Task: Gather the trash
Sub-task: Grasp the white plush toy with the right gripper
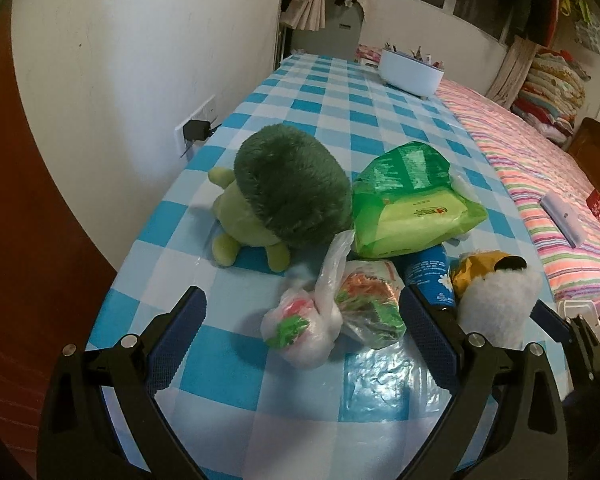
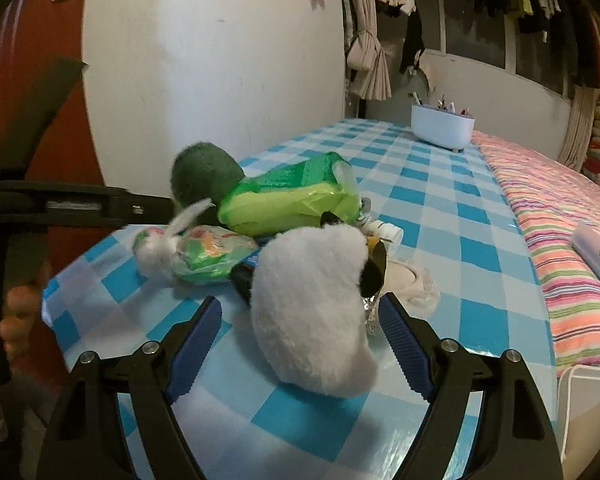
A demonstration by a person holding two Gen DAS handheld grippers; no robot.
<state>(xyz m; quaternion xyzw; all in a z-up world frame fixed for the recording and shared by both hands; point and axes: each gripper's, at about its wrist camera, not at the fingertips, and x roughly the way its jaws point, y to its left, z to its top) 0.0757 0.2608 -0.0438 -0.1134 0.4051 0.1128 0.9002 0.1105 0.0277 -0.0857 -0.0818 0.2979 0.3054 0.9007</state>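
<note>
Left claw (image 1: 302, 312) open over knotted bag (image 1: 300, 330) holding wrappers.

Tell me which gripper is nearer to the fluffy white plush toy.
Right. The right gripper is open with the fluffy white plush toy sitting between its fingers. The left gripper is open off to the toy's side, facing the knotted clear plastic trash bag.

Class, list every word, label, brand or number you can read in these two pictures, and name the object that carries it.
No text can be read for certain.
Green tissue pack: small print and a red-orange logo, too blurred to read.
Blue tube: white lines of print and a flower mark, too small to read.
Snack wrapper in the clear bag: colours only, no legible letters.
White box on the bed: a tiny mark, unreadable.
</note>
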